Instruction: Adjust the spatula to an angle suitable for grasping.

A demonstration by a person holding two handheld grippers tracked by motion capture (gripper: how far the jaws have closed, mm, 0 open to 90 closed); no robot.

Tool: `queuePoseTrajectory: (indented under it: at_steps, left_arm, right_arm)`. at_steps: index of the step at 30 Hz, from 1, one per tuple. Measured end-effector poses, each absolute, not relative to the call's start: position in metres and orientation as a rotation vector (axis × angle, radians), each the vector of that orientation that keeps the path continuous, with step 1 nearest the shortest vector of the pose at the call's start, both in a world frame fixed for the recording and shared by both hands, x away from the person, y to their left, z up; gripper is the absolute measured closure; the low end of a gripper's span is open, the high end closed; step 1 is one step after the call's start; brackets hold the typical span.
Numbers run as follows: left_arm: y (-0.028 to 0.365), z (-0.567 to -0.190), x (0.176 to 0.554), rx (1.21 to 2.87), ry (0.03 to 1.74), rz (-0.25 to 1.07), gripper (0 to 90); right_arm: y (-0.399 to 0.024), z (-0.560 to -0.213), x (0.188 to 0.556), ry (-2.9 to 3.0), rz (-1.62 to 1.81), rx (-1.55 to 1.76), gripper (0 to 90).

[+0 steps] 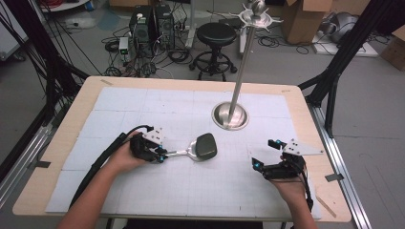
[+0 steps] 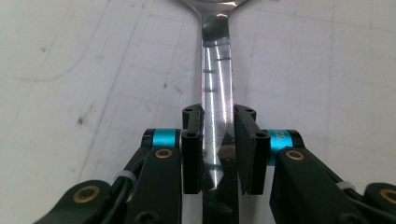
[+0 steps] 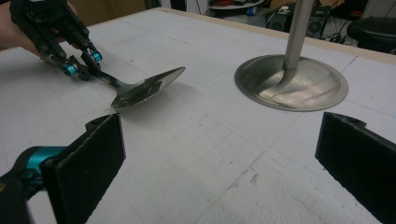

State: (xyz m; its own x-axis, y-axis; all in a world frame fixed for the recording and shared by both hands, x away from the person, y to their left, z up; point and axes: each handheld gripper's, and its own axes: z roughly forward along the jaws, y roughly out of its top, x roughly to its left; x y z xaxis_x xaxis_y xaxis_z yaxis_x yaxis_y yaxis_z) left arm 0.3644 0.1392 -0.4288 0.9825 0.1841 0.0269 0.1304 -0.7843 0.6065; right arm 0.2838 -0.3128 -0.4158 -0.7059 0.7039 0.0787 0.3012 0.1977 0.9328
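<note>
Steel ladle (image 1: 200,148) handle clamped in left gripper (image 1: 161,156) jaws, right gripper (image 1: 265,153) jaws wide apart

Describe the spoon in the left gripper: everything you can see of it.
The spoon is shiny metal, with a flat, mirror-like handle and a broad bowl that looks dark from above. The left gripper is shut on the handle, its pads pressing both edges. The handle slopes down toward the bowl, whose far edge tilts up. It sits over the white mat, left of the metal stand's round base.
</note>
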Motion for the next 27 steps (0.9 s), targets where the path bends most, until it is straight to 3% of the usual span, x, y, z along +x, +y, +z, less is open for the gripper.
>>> queuePoseTrajectory:
  at_steps: [27]
  left_arm:
    - [0.015,-0.428,0.372,2.496,0.008,0.041,73.9]
  right_arm:
    - [-0.312,-0.414,0.284,2.119,1.535,0.921,0.7]
